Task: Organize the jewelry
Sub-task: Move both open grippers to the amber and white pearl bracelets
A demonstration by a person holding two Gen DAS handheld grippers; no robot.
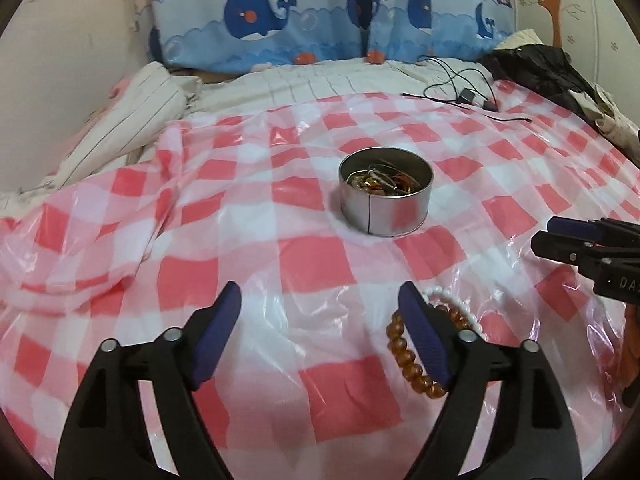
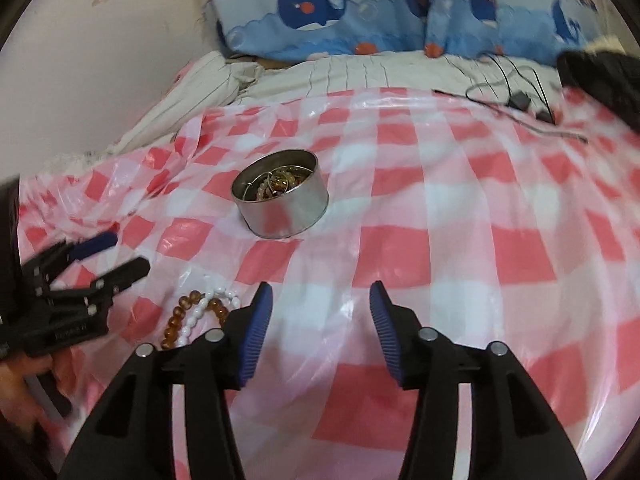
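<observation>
A round metal tin (image 1: 386,198) holding several pieces of jewelry stands on the pink checked plastic sheet; it also shows in the right wrist view (image 2: 282,200). An amber bead bracelet (image 1: 404,356) and a white pearl bracelet (image 1: 452,300) lie on the sheet, partly hidden behind the right finger of my left gripper (image 1: 320,304), which is open and empty. In the right wrist view the amber bracelet (image 2: 176,316) and the pearl bracelet (image 2: 200,312) lie just left of my right gripper (image 2: 320,300), open and empty. Each gripper shows at the edge of the other's view.
The pink checked sheet (image 1: 304,268) covers a bed. A striped blanket (image 1: 132,120) lies bunched at the left. Whale-print curtains (image 1: 280,20) hang behind. Black cables with a small box (image 1: 464,92) and dark clothing (image 1: 552,68) lie at the back right.
</observation>
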